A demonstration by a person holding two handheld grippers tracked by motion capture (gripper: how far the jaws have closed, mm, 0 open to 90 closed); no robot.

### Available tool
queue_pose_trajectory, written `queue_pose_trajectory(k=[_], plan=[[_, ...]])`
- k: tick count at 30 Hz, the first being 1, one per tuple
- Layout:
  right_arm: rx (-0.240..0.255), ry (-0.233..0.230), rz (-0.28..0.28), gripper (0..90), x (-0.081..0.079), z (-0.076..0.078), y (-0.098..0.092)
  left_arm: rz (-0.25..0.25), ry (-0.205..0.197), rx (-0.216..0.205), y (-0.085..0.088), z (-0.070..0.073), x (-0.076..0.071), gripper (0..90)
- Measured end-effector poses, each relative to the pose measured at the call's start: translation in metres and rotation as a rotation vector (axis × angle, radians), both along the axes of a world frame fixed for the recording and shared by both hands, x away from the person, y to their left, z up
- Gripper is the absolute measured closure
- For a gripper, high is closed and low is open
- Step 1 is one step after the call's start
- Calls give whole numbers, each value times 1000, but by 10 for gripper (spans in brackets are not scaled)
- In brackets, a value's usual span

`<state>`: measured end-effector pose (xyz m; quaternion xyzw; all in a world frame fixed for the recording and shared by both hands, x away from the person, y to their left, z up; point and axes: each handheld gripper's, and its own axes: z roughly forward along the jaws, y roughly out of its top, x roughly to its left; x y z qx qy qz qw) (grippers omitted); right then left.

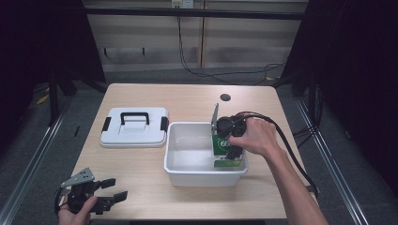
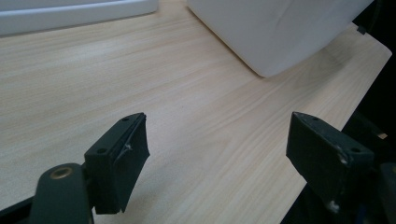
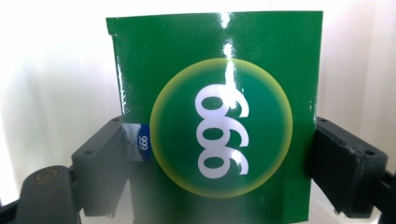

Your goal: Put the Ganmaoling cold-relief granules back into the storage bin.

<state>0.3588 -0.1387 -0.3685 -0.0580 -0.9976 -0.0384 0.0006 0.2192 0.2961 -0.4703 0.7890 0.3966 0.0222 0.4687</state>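
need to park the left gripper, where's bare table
Bare wood lies in front of the white lid, between it and the left gripper, and behind the white bin. The bin's right end is crowded by the right gripper clamping the green box.

Green box [image 3: 219, 140] bottom (behind tongs) cut off

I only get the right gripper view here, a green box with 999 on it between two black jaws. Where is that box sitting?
Observer: The green box is inside a white tub on a wooden table, at the tub's right end.
Operator: Does the tub have a lid?
Observer: A white lid with a black handle lies flat on the table, to the tub's left.
Operator: And the other hand?
Observer: The left gripper is at the table's near left corner, jaws open, holding nothing.
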Motion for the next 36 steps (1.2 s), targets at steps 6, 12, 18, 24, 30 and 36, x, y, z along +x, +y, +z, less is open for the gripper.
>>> queue_pose_trajectory(k=[6, 12, 18, 24, 30, 36], plan=[[-6, 12, -16, 142, 1, -9, 0, 1, 0, 2, 0, 0, 0, 207], [-11, 19, -19, 138, 2, -15, 1, 3, 0, 1, 0, 0, 0, 207], [-42, 24, -25, 136, 1, -25, 4, 4, 2, -4, 0, 0, 0, 207], [-59, 33, -22, 136, 2, -30, 6, 2, 1, -1, 0, 0, 0, 207], [-78, 48, -22, 136, 2, -38, 10, 4, 4, -6, 0, 0, 0, 207], [-94, 49, -18, 134, 4, -43, 12, 3, 2, -8, 1, 0, 0, 208]])
